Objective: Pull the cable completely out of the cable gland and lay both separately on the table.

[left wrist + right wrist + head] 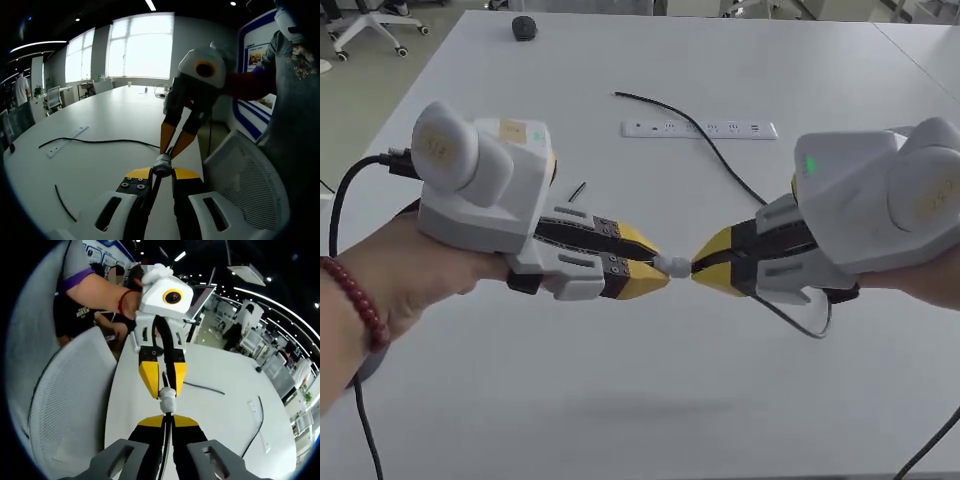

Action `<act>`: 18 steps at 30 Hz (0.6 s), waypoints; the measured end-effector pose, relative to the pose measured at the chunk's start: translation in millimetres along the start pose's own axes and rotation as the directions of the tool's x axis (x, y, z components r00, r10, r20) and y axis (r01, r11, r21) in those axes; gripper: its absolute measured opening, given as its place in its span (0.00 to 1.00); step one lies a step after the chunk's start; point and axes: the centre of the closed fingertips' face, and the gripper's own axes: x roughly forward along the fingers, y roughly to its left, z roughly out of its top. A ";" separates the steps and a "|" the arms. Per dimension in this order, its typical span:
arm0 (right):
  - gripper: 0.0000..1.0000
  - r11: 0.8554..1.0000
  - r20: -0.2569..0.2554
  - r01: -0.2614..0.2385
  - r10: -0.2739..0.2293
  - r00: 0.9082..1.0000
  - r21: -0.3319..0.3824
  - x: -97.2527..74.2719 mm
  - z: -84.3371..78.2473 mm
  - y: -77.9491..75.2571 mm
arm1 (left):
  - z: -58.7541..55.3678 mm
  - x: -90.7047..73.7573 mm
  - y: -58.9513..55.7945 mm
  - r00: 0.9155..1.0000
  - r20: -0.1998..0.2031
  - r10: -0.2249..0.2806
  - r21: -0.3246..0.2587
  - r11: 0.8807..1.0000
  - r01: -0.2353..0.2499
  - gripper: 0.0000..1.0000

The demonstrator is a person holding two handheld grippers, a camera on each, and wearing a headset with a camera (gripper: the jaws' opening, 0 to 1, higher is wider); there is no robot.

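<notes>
White cable gland (672, 266) at frame centre sits pinched in the left gripper (658, 269); the right gripper (699, 268) clamps its jaws on the black cable (167, 435).

held level and facing each other, left gripper (656, 270) and right gripper (705, 268) nearly tip to tip, fingers (638, 284) of both pinched closed, left hand (415, 275) wrapped under its gripper

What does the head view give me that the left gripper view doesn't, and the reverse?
Head view, not left gripper view: a bead bracelet on the wrist behind the left gripper. Left gripper view, not head view: windows and a mesh chair. Both: gland between the two gripper tips, right gripper, cable, power strip.
</notes>
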 end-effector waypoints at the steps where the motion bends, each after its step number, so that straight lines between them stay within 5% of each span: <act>1: 0.00 1.000 -0.006 0.001 -0.001 1.000 -0.002 -0.2 -1.6 -0.1 | -0.6 -0.2 0.9 1.000 -0.004 0.004 0.002 1.000 -0.004 0.16; 18: 0.00 0.995 -0.168 0.027 -0.010 0.986 0.095 -7.8 -87.2 -0.3 | -2.5 -7.7 5.4 1.000 -0.009 0.017 0.008 1.000 -0.017 0.16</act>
